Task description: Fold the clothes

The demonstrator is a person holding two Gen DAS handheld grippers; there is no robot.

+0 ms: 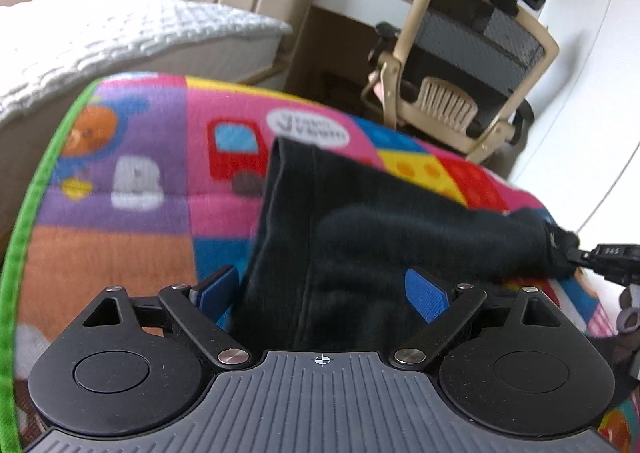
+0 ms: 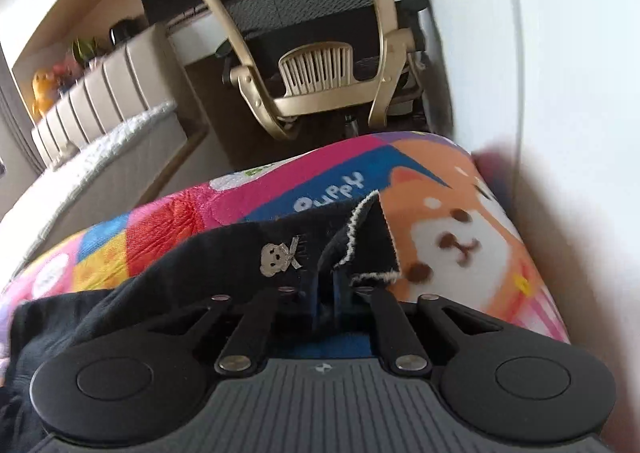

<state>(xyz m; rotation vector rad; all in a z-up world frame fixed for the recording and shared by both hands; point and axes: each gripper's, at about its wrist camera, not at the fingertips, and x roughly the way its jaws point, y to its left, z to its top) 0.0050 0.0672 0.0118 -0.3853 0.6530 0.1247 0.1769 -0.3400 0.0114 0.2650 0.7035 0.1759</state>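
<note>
Black trousers (image 1: 360,237) lie on a colourful play mat (image 1: 140,181). Left gripper (image 1: 324,289) stands spread wide over the cloth — right gripper (image 2: 326,303) pinches the trousers' edge.

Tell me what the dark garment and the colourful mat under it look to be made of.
Dark garment: soft black woven or knit cloth, likely cotton; matte, creased, white overlock stitching along one edge. Colourful mat: printed plush or quilted fabric, probably; slight sheen, stitched seams between panels.

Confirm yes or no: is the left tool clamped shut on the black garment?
No. The left tool stands wide open, its blue pads apart on either side of the black garment on the play mat.
</note>
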